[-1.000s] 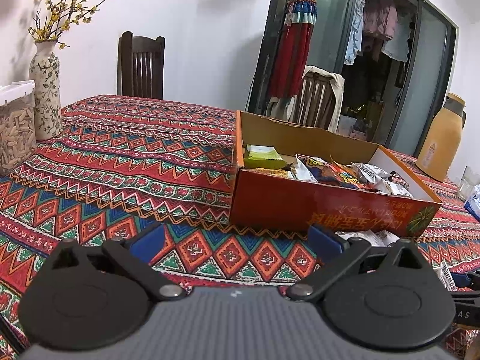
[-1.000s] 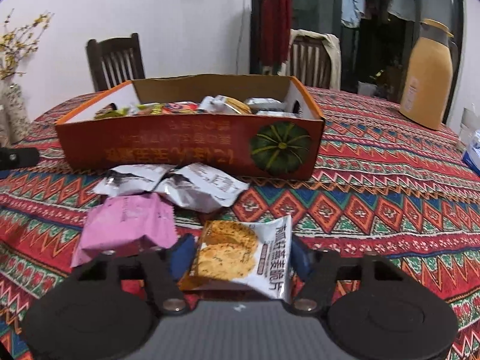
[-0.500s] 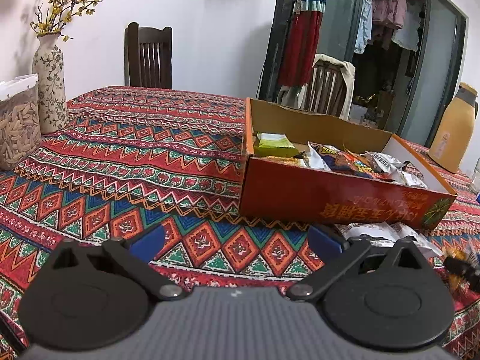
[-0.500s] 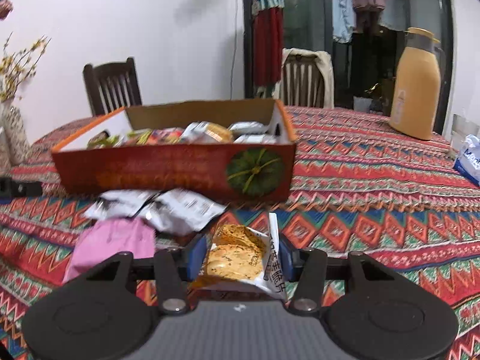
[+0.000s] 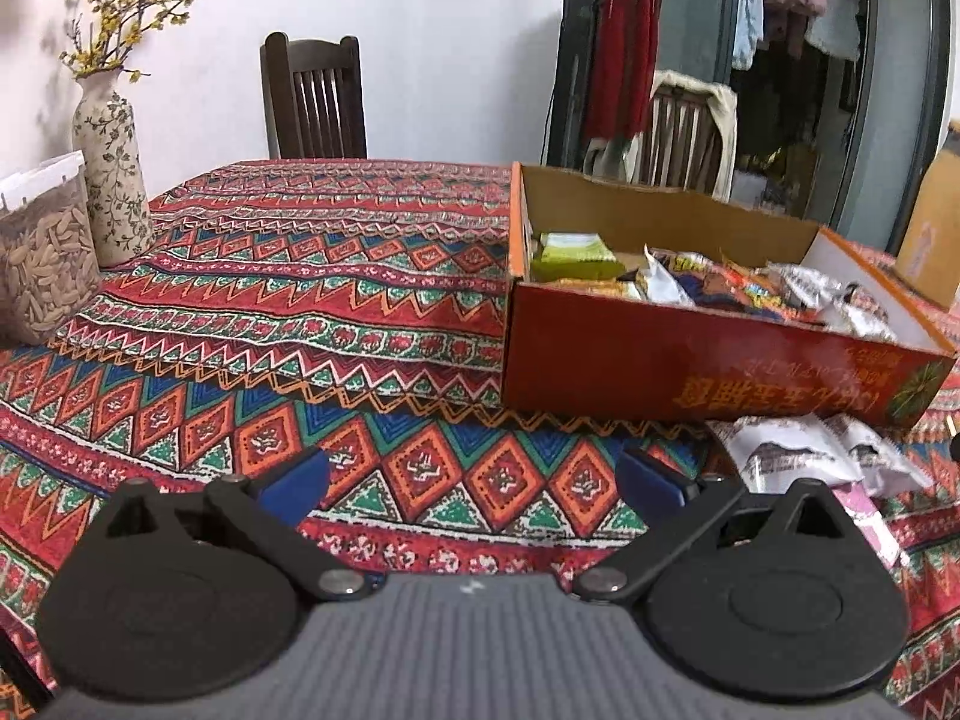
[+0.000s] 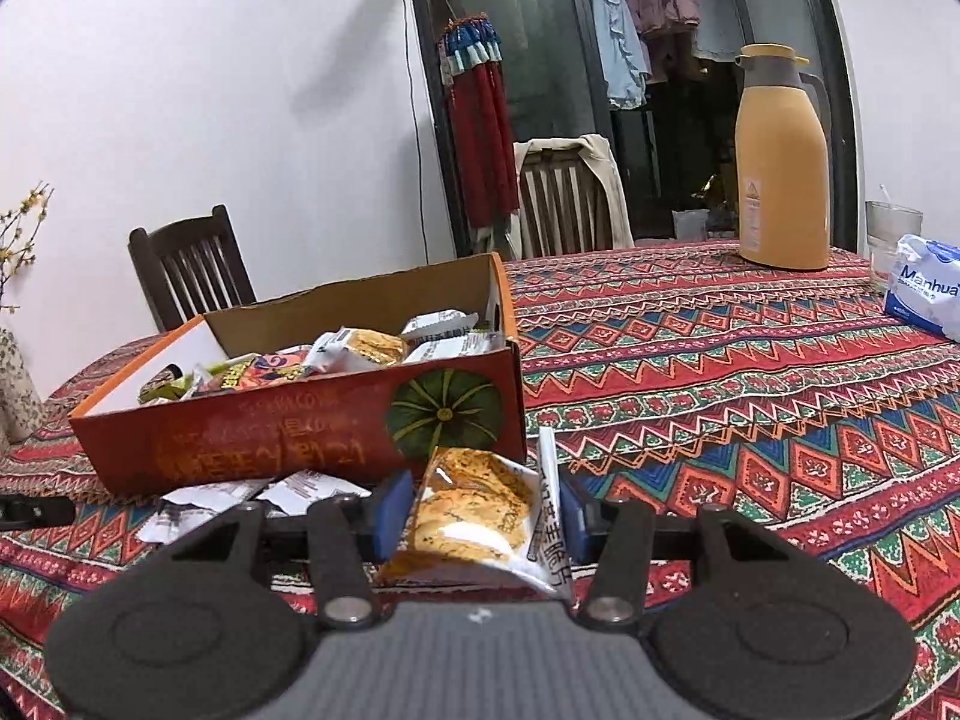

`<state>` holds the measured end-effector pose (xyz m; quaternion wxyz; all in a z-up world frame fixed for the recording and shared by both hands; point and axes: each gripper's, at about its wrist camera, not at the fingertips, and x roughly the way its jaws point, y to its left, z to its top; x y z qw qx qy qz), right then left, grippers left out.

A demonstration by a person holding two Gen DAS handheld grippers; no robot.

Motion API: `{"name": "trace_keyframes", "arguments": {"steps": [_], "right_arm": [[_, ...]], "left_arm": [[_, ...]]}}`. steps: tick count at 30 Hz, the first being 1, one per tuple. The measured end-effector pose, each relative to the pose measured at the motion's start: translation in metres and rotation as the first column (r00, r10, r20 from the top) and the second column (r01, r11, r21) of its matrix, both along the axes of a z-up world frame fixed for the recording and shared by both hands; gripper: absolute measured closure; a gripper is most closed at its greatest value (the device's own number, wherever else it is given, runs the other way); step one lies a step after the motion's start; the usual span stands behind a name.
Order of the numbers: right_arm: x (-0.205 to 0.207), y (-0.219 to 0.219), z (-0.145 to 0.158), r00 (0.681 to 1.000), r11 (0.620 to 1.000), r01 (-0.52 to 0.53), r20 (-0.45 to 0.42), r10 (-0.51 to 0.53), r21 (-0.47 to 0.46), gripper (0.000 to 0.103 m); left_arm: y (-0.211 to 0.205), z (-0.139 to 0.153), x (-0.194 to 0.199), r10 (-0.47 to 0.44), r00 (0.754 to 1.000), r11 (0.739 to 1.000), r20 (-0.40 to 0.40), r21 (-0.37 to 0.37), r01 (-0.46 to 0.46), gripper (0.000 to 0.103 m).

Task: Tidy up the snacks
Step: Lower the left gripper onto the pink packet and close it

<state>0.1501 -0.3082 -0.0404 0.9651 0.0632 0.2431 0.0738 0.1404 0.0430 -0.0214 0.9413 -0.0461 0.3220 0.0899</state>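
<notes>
Right gripper (image 6: 478,513) is clamped on cracker packet (image 6: 474,510) — light, crinkly, contents judged fragile; side edges are best gripped. Left gripper (image 5: 474,489) is held apart — empty.

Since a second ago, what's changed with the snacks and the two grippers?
The right gripper closed its fingers on the cracker packet and lifted it off the tablecloth toward the orange box. The left gripper stays open and empty; loose packets remain beside the box.
</notes>
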Motion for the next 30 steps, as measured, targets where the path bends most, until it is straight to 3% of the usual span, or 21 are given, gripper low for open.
{"name": "trace_keyframes", "arguments": {"steps": [2,5,8,14,30], "right_arm": [[-0.001,0.001,0.0,1.0,1.0,-0.012,0.004,0.012,0.0,0.053],[-0.003,0.002,0.001,1.0,1.0,-0.028,0.007,0.028,0.007,0.052],[-0.003,0.001,0.001,0.999,0.999,-0.034,0.004,0.034,0.018,0.052],[-0.009,0.0,0.003,0.999,0.999,-0.041,0.026,0.041,0.022,0.052],[-0.019,-0.007,0.007,0.993,0.993,-0.095,0.074,0.09,0.073,0.052]], "left_arm": [[-0.005,0.003,0.001,0.004,0.999,1.0,-0.032,-0.008,-0.004,0.0],[-0.018,0.013,-0.001,-0.05,0.997,0.996,-0.059,-0.08,0.045,0.0],[-0.044,0.022,-0.002,-0.099,0.994,0.993,-0.057,-0.067,0.095,0.0],[-0.09,0.019,0.007,-0.129,0.983,0.989,-0.127,-0.089,0.118,0.0],[-0.142,-0.002,0.033,-0.028,0.971,0.999,-0.237,-0.047,0.017,0.0]]}}
